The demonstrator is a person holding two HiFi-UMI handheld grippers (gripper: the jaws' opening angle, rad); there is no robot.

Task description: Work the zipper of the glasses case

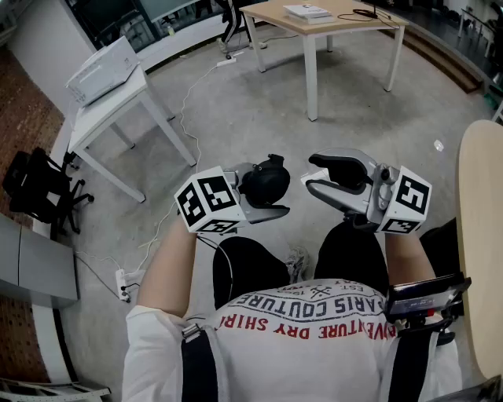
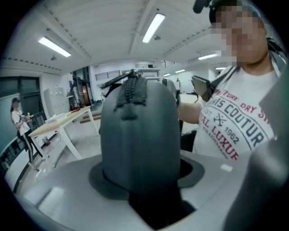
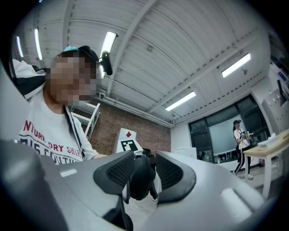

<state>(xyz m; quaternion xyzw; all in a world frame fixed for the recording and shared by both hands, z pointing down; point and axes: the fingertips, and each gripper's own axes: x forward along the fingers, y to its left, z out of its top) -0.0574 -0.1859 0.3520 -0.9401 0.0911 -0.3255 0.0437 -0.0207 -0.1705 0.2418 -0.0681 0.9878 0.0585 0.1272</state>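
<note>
The black glasses case (image 1: 266,177) is clamped in my left gripper (image 1: 261,196), held above the person's lap. In the left gripper view the case (image 2: 140,135) stands upright and fills the space between the jaws. Its zipper (image 2: 132,90) runs over the top end. My right gripper (image 1: 314,180) hovers just right of the case, jaws pointing at it and wide open, a small gap apart. In the right gripper view the case (image 3: 139,180) shows beyond the ribbed pads (image 3: 118,171), with nothing pressed between them.
A white table (image 1: 110,110) with a box stands far left, and a wooden table (image 1: 330,23) is at the back. A black office chair (image 1: 35,188) sits at the left wall. A power strip (image 1: 123,284) and cables lie on the floor. A curved tabletop edge (image 1: 479,235) is close on the right.
</note>
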